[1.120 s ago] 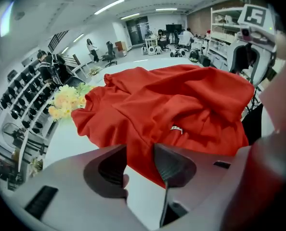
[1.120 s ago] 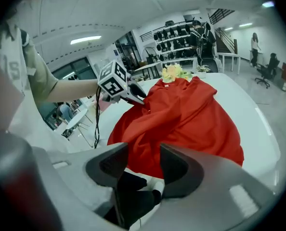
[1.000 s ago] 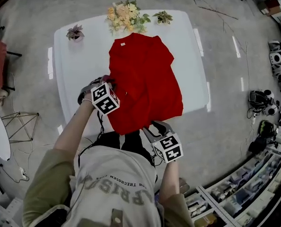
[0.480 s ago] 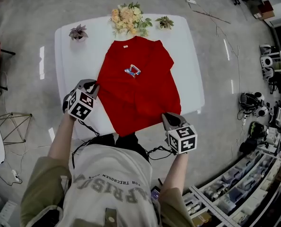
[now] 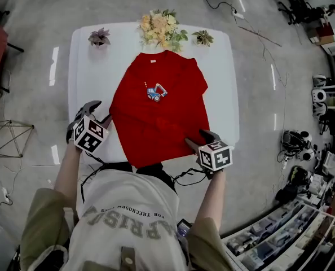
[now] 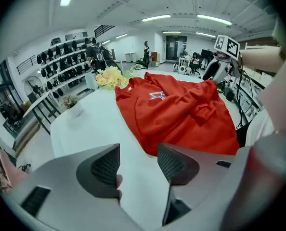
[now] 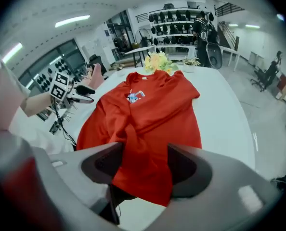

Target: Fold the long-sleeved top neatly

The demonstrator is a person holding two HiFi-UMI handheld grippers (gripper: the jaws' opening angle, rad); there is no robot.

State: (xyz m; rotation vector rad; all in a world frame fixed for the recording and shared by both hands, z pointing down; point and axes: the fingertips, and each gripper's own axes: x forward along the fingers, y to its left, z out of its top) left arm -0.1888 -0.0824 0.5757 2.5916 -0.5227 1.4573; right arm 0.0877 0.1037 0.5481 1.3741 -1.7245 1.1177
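The red long-sleeved top [image 5: 159, 114] lies spread on the white table [image 5: 88, 72], chest print up and collar at the far side. In the left gripper view the top [image 6: 181, 112] has a bunched fold near its hem. My left gripper [image 5: 100, 113] hovers just left of the top's lower left edge. Its jaws [image 6: 138, 165] are opening, with only bare table between them. My right gripper [image 5: 200, 139] is over the lower right hem. Its jaws [image 7: 145, 170] are opening too; red cloth [image 7: 148, 129] shows in the gap, and the pads do not press on it.
A bouquet [image 5: 159, 30] and two small potted plants [image 5: 98, 37] [image 5: 202, 37] stand along the table's far edge. The hem reaches the near table edge by the person's body. Cables hang below that edge. Shelving [image 5: 291, 230] runs along the lower right.
Both grippers have drawn apart, left going left and right going right, and their jaws have opened off the cloth. The top, plain red a second ago, now lies flat with its print showing.
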